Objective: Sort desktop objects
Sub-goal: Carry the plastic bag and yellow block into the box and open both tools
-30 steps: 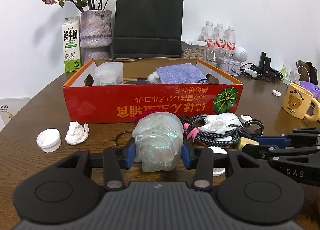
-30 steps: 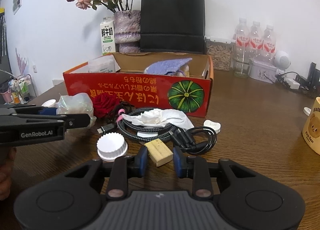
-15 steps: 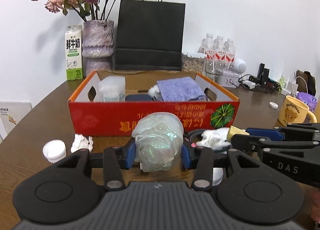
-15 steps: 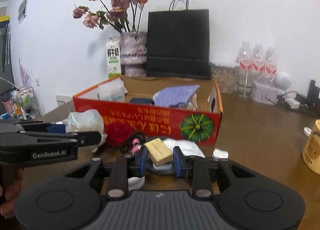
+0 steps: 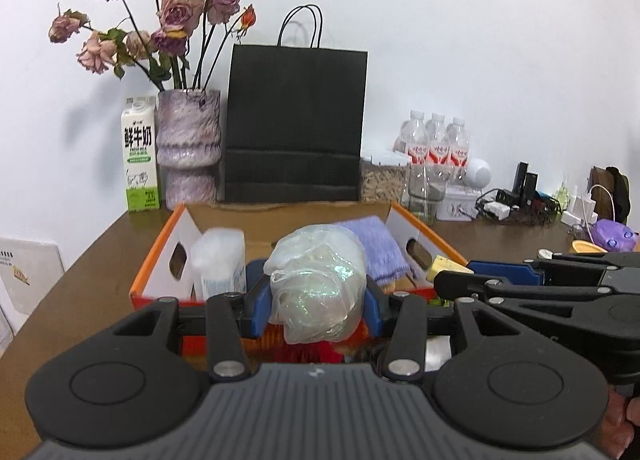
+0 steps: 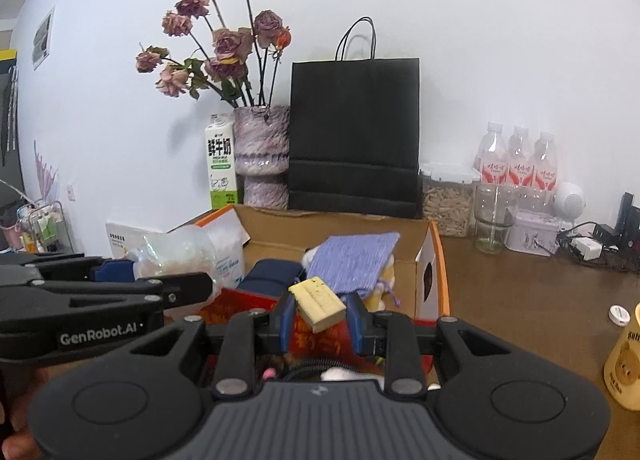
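Note:
My left gripper (image 5: pixel 316 306) is shut on a crumpled iridescent plastic bag (image 5: pixel 316 284) and holds it above the near wall of the red cardboard box (image 5: pixel 160 260). My right gripper (image 6: pixel 318 318) is shut on a pale yellow block (image 6: pixel 318 302), also lifted over the box's (image 6: pixel 434 256) near edge. The box holds a purple cloth (image 6: pixel 356 260), a white tissue pack (image 5: pixel 220 264) and a dark blue item (image 6: pixel 272 276). The right gripper also shows at the right of the left wrist view (image 5: pixel 452 280); the left gripper shows at the left of the right wrist view (image 6: pixel 160 280).
Behind the box stand a black paper bag (image 5: pixel 294 124), a vase of dried roses (image 5: pixel 188 148), a milk carton (image 5: pixel 138 152) and water bottles (image 5: pixel 436 140). A yellow mug (image 6: pixel 624 360) stands at right. Cables and a red flower lie under the grippers.
Both grippers have risen from the table with their objects and moved forward over the box's near edge. The bottle cap, tissue and cables have dropped out of view below.

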`<state>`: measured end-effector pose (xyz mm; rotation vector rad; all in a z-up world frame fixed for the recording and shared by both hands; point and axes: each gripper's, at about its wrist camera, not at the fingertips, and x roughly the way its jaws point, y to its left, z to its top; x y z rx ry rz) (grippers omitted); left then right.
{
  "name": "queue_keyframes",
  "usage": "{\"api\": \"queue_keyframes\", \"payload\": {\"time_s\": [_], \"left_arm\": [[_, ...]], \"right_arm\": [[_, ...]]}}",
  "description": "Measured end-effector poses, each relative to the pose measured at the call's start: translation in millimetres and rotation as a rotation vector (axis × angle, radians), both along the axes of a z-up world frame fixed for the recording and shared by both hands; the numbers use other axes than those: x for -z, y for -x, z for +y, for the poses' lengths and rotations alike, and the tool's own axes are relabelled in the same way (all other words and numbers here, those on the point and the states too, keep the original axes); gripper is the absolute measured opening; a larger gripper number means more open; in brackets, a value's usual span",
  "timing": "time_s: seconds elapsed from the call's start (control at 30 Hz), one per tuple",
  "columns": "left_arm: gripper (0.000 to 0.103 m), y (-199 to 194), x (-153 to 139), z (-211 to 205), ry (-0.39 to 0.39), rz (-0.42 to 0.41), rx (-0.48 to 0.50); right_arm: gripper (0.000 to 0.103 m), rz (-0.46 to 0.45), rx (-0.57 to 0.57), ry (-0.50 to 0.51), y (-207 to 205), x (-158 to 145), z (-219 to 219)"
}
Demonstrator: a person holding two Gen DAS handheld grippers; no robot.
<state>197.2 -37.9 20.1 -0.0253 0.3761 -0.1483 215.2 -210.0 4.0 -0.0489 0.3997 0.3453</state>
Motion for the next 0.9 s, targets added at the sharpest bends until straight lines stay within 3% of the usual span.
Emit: {"api": "queue_keyframes", "payload": {"time_s": [0.3, 0.9], "left_arm": [[0.046, -36.4, -14.0, -3.4, 0.013, -0.007, 0.002], [0.046, -119.1, 16.6, 2.7, -0.001, 0.090, -0.011]], "right_arm": [[0.026, -0.004, 0.039, 0.010, -42.2, -9.4, -3.2], [0.026, 0.077, 0.099, 0.061, -132.2, 21.5, -16.3]]}}
